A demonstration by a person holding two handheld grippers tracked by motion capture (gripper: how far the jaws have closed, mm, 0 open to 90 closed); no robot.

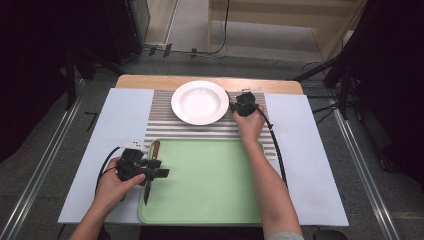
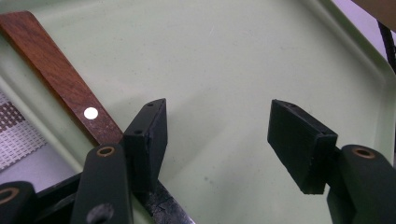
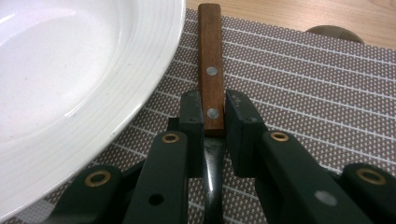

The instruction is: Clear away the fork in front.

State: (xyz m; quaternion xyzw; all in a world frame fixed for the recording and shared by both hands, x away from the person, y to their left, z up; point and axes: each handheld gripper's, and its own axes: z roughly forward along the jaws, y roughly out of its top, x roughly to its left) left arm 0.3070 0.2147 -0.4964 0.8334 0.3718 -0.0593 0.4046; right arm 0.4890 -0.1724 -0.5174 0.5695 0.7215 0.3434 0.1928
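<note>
Your right gripper (image 3: 214, 116) is clamped on a wooden-handled utensil (image 3: 210, 70), the pads squeezing the near end of the handle just above the dark metal shank. The handle runs straight away from that gripper, flat on the striped placemat (image 3: 299, 79), and the white plate (image 3: 70, 84) sits just to the gripper's left with its rim almost at the jaw. A lift that swings that way could clip the rim and shove the plate. The grip also sits near one end of the handle, so the long free part may droop or twist between the pads as you raise it.

Your left gripper (image 2: 217, 135) stands wide apart and holds nothing. It hovers over the green tray (image 2: 224, 56), with a second wooden-handled utensil (image 2: 60, 74) lying against the tray wall just outside its left jaw. Closing there would pinch air or nudge that handle along the wall.
</note>
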